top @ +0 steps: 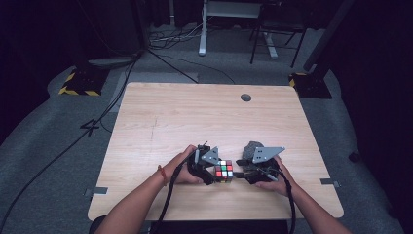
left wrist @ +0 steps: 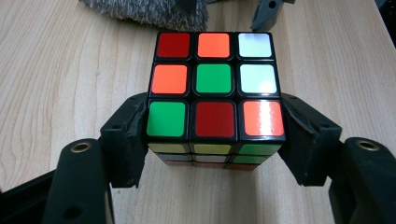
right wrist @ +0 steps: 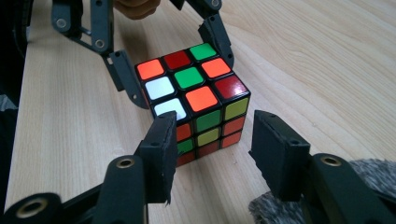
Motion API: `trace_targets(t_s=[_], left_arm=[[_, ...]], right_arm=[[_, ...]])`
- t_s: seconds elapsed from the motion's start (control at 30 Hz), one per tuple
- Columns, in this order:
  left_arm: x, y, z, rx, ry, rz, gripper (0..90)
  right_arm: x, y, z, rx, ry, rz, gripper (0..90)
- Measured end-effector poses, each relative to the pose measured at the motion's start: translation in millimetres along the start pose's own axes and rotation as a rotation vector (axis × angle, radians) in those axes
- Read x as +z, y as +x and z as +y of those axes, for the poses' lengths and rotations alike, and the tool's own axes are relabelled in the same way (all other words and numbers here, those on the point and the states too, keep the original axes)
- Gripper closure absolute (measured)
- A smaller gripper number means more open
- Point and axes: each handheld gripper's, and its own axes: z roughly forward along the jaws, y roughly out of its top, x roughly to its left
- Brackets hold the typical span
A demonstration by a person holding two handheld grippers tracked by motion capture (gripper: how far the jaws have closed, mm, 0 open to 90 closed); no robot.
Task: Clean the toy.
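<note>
A scrambled Rubik's cube (top: 224, 170) rests on the wooden table (top: 195, 112) near its front edge. My left gripper (top: 216, 171) is shut on it. In the left gripper view the two black jaws press the sides of the cube (left wrist: 214, 84) at its near row, at my left gripper (left wrist: 212, 126). My right gripper (top: 238, 174) stands open just right of the cube. In the right gripper view its jaws flank the cube's (right wrist: 191, 93) near corner without touching it, at my right gripper (right wrist: 212, 135). Across the cube there, the left gripper (right wrist: 180, 70) clamps it.
A grey furry object (top: 252, 148) lies just behind the right gripper and shows as the furry object (left wrist: 144, 11) (right wrist: 369, 172) in both gripper views. A round cable hole (top: 246, 97) sits near the table's far edge. Cables and stands cover the floor beyond.
</note>
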Motion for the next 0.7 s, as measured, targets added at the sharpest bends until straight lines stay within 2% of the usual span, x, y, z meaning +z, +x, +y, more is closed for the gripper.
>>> trace_targets(t_s=[0.07,0.2,0.23,0.27,0.3,0.33,0.37,0.5,0.6,0.7], left_arm=[[-0.1,0.4,-0.8,-0.003,-0.006,-0.005,33.3],[-0.4,1.1,-2.0,0.0,-0.014,-0.01,33.7],[-0.4,1.1,-1.9,-0.001,-0.013,-0.008,33.7],[-0.1,1.1,-1.8,0.004,-0.014,-0.01,33.7],[-0.1,1.1,-1.8,0.004,-0.014,-0.01,33.7],[0.3,0.7,-2.1,0.002,-0.021,-0.013,33.7],[0.4,0.4,-2.1,0.002,-0.023,-0.015,33.8],[0.5,-0.2,-1.9,0.005,-0.028,-0.031,34.0],[0.8,-0.1,-2.8,0.008,-0.038,-0.037,34.1],[1.3,-0.6,-1.8,0.002,-0.032,-0.044,33.9]], right_arm=[[-0.2,-1.4,-1.2,-0.013,0.01,0.03,46.0],[1.3,-3.2,-2.3,-0.01,0.023,0.051,40.7],[3.7,-2.9,-2.6,-0.02,0.043,0.057,39.7],[12.0,-0.8,-3.8,-0.041,0.09,0.067,36.9],[12.0,-0.8,-3.8,-0.041,0.09,0.067,36.9],[19.6,1.2,-4.0,-0.06,0.126,0.055,33.8],[22.5,1.6,-3.7,-0.065,0.14,0.053,34.2],[26.8,-0.2,-2.7,-0.058,0.118,0.062,32.8],[28.0,-0.9,-2.6,-0.083,0.114,0.065,32.4],[24.0,0.4,-0.6,-0.106,0.08,0.074,32.7]])
